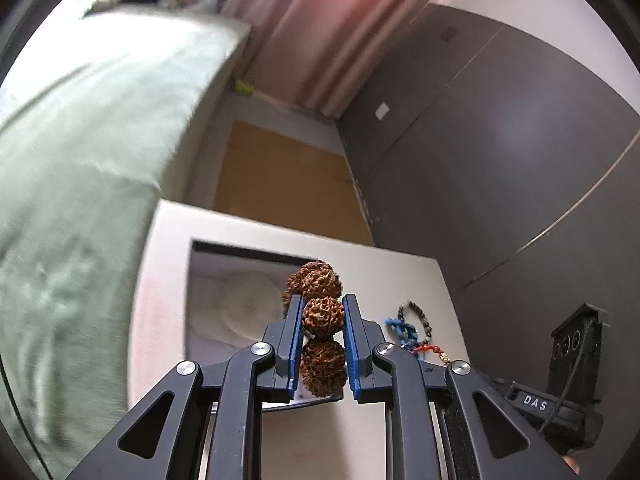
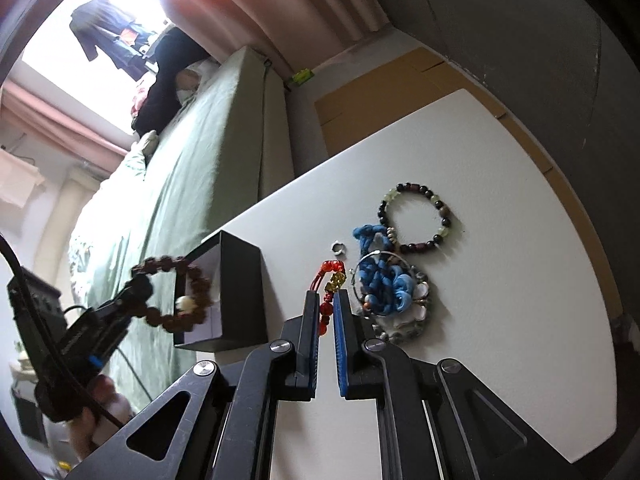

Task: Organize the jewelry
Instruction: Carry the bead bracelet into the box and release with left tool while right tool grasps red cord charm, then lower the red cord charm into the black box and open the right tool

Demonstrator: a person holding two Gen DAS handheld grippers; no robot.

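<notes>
My left gripper is shut on a brown seed-bead bracelet and holds it above the open black jewelry box with a white cushion. From the right wrist view the bracelet hangs over the box. My right gripper has its jaws nearly closed around a red bead charm lying on the white table. A dark beaded bracelet, a small silver ring and a blue yarn piece with shell beads lie beside it.
A bed with a green sheet runs along the table's far side. A dark grey wall and pink curtains stand behind. Yellow-brown floor shows past the table edge.
</notes>
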